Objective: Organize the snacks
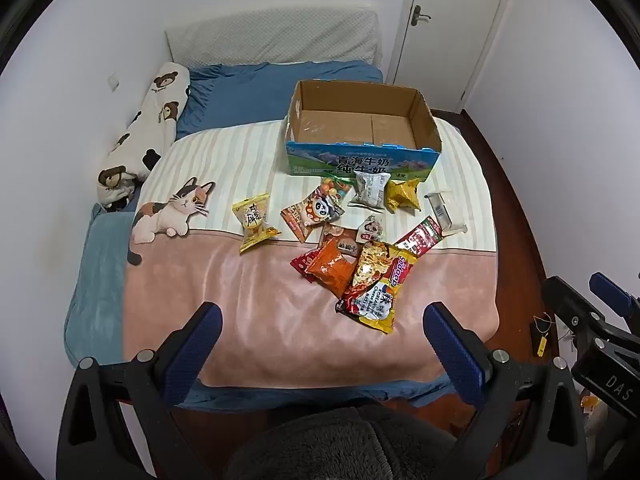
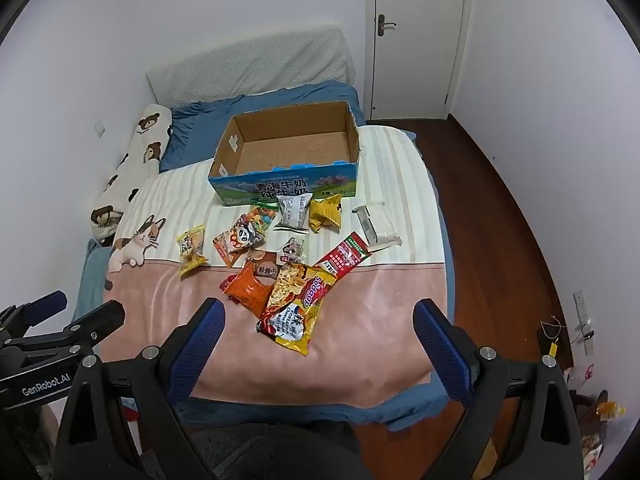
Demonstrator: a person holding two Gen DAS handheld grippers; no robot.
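Several snack packets lie scattered on the bed blanket in front of an open cardboard box [image 1: 428, 128] [image 2: 354, 136], which holds nothing. Nearest is a yellow-red noodle packet [image 1: 378, 288] [image 2: 298, 312] beside an orange packet [image 1: 332, 270] [image 2: 250, 290]. A yellow packet [image 1: 254, 222] [image 2: 190, 250] lies apart to the left. A panda packet [image 1: 312, 214] [image 2: 238, 240], a grey packet [image 1: 370, 192] [image 2: 292, 212], a gold packet [image 1: 404, 196] [image 2: 326, 212] and a clear white packet [image 1: 442, 210] [image 2: 376, 226] lie near the box. My left gripper [image 1: 322, 320] and right gripper [image 2: 320, 316] are open and empty, held above the bed's near edge.
The pink and striped blanket [image 1: 260, 300] with a cat picture [image 1: 172, 212] covers a blue bed. A bear-print pillow [image 1: 150, 128] lies along the left wall. A closed door [image 2: 418, 36] and wooden floor [image 2: 500, 220] are to the right.
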